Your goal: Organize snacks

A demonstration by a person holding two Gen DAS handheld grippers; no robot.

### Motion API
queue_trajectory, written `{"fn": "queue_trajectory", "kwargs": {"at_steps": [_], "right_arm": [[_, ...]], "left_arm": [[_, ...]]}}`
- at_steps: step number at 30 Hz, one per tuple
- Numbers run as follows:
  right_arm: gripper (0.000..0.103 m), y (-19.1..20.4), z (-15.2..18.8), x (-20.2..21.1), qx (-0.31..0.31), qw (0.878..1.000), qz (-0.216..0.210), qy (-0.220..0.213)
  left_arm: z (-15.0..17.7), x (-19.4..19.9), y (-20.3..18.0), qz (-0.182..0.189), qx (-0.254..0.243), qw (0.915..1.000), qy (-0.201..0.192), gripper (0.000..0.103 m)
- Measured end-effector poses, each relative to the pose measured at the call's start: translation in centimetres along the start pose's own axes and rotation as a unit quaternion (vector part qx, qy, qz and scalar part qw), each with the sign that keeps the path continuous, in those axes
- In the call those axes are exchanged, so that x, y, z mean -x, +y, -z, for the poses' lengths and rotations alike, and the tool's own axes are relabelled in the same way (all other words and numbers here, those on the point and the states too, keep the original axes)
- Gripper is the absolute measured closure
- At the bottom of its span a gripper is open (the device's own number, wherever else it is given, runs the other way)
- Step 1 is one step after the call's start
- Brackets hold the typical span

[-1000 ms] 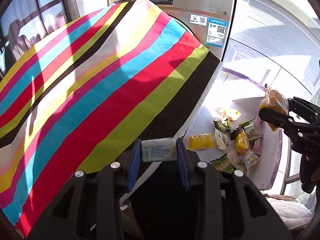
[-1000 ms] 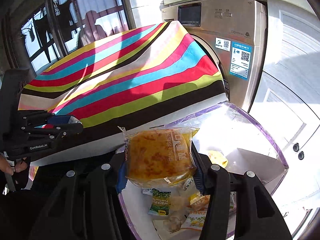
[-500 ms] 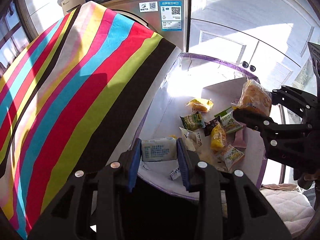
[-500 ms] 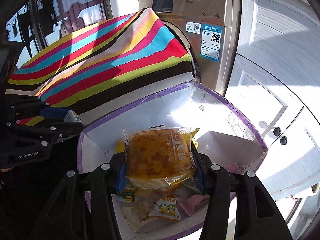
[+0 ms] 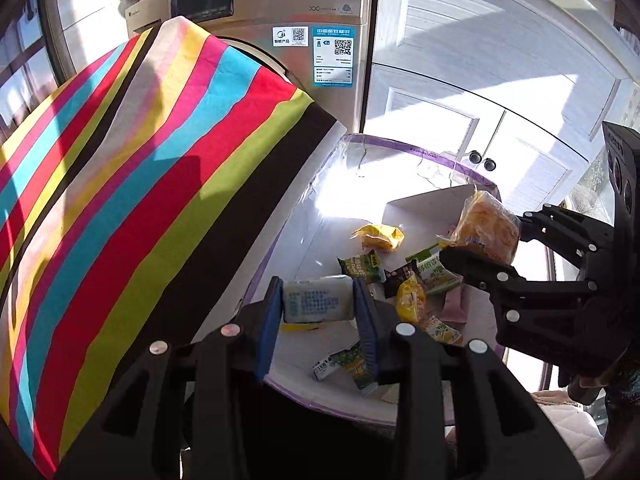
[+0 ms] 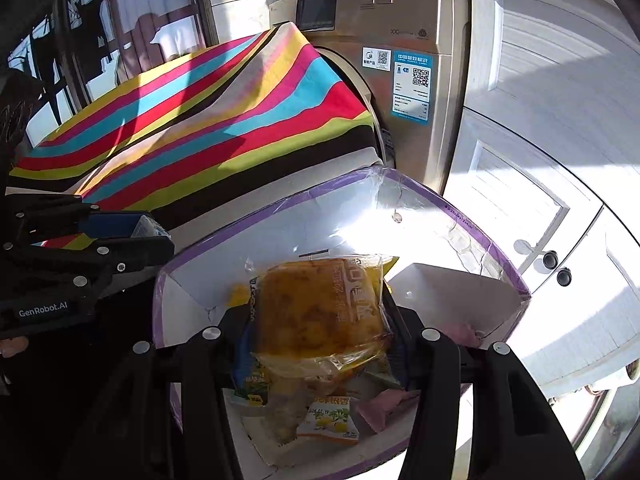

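Both grippers hang over the white box [image 5: 312, 216] — the left gripper [image 5: 318, 304] clamps a pale wrapped bar [image 5: 318, 299], the right gripper [image 6: 320, 320] an orange cake packet [image 6: 320, 304]. Release each low, over bare floor beyond the fingers — not onto the snack pile [image 5: 400, 276].

Two black hand-held tools angle steeply downward, side by side. The left tool [image 5: 318, 306] clamps a white packet; the right tool [image 6: 320, 320] clamps a wider yellow packet.
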State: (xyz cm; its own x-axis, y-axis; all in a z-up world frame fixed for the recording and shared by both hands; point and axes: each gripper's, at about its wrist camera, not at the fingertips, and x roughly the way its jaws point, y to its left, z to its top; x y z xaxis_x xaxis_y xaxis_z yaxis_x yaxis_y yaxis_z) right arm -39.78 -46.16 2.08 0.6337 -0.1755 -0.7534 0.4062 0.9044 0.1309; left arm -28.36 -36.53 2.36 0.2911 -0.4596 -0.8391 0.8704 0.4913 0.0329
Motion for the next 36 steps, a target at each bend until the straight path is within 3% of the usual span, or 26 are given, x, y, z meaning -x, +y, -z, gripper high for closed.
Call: {"fn": "queue_trajectory", "kwargs": {"at_steps": [5, 6, 7, 8, 9, 11, 12, 15, 18, 19, 21, 23, 25, 29, 32, 36], "right_arm": [[0.049, 0.3, -0.3, 0.1, 0.001, 1.000, -0.011, 0.005], [0.048, 0.4, -0.3, -0.1, 0.002, 1.000, -0.012, 0.010], [0.036, 0.5, -0.3, -0.1, -0.002, 1.000, -0.009, 0.010], [0.026, 0.4, -0.4, 0.1, -0.009, 1.000, -0.003, 0.005], [0.024, 0.1, -0.5, 0.4, -0.018, 1.000, 0.000, -0.004], [0.014, -0.7, -1.0, 1.7, -0.042, 0.999, 0.008, -0.031], [0.015, -1.3, -1.4, 2.6, -0.059, 0.997, 0.016, -0.049], [0.015, -3.4, -2.2, 5.4, -0.124, 0.987, 0.014, -0.099], [0.015, -5.6, -2.7, 6.7, -0.218, 0.970, 0.021, -0.100], [0.015, -6.0, -2.8, 6.6, -0.240, 0.966, 0.026, -0.088], [0.014, -6.3, -2.8, 5.9, -0.256, 0.965, 0.042, -0.048], [0.014, -5.5, -2.4, 5.2, -0.243, 0.968, 0.066, -0.023], [0.014, -4.3, -1.7, 4.3, -0.217, 0.972, 0.094, -0.001], [0.015, -1.8, 0.3, 0.5, -0.172, 0.975, 0.115, 0.076], [0.015, -0.5, 1.8, -1.7, -0.162, 0.974, 0.110, 0.117], [0.015, 0.4, 2.7, -3.0, -0.142, 0.974, 0.114, 0.138]], "left_arm": [[-0.2, -0.2, 0.3, 0.009, 0.008, 0.9999, 0.006, 0.066], [-0.1, -0.3, 0.3, 0.016, 0.012, 0.9998, 0.009, 0.054], [-0.2, -0.2, 0.5, 0.024, 0.014, 0.9996, 0.007, 0.042], [-0.4, 0.3, 0.6, 0.032, 0.014, 0.9994, -0.006, 0.018], [-0.7, 1.2, 0.8, 0.029, 0.013, 0.9990, -0.031, 0.010], [-1.7, 3.9, 1.2, 0.007, 0.007, 0.9963, -0.085, 0.006], [-2.2, 5.6, 1.5, 0.000, 0.006, 0.9933, -0.116, 0.002], [-3.4, 10.4, 2.5, -0.030, 0.003, 0.9802, -0.196, 0.002], [-3.8, 12.6, 3.2, -0.069, 0.024, 0.9726, -0.221, 0.002], [-3.8, 12.5, 3.4, -0.071, 0.033, 0.9739, -0.213, 0.002], [-3.9, 10.8, 3.7, -0.040, 0.041, 0.9855, -0.160, 0.002], [-3.5, 8.1, 3.7, -0.014, 0.041, 0.9945, -0.095, 0.002], [-2.3, 5.0, 3.2, -0.017, 0.037, 0.9981, -0.045, 0.002], [0.9, -0.6, 2.3, -0.015, 0.018, 0.9988, 0.042, 0.002], [3.0, -2.7, 1.7, -0.026, 0.009, 0.9972, 0.069, 0.002], [4.3, -3.9, 2.0, -0.019, 0.021, 0.9947, 0.099, 0.002]]}}
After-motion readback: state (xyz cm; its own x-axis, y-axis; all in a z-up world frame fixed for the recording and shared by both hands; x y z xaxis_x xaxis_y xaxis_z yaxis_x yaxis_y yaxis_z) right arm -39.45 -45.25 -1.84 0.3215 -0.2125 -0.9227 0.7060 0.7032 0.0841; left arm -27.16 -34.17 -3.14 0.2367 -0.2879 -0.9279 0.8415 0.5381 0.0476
